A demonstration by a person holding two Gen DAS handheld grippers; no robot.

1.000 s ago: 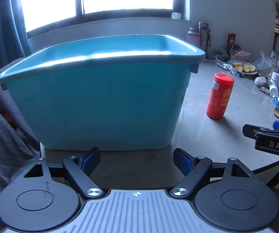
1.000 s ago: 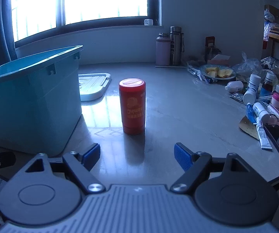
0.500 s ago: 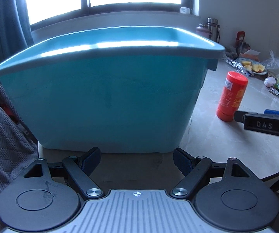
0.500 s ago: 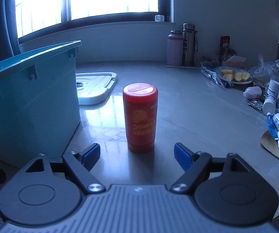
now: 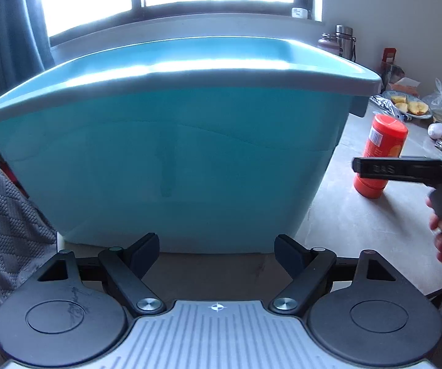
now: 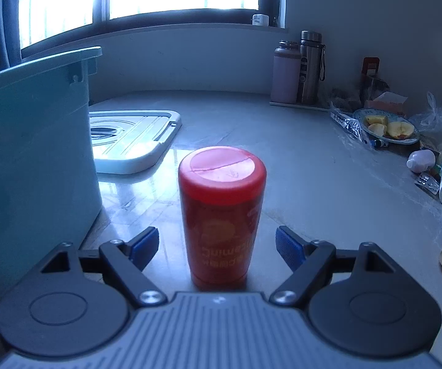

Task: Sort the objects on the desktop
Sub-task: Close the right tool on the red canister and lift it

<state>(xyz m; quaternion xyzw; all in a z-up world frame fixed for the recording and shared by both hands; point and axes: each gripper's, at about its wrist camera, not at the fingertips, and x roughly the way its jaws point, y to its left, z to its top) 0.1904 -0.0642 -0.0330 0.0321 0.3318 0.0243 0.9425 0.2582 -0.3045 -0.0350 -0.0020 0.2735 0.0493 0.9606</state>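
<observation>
Right tongs (image 6: 218,244), spread wide and holding nothing, straddle the upright red canister (image 6: 222,215), apparently lined up to close on it. Left tongs (image 5: 218,253), equally wide and empty, face the teal bin (image 5: 171,153), which stands left of the canister on the desk (image 6: 328,190), the likely drop-off.

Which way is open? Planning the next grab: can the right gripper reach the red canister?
Probably yes: the right gripper is open, with the upright red canister standing between its fingers and nothing blocking.
</observation>
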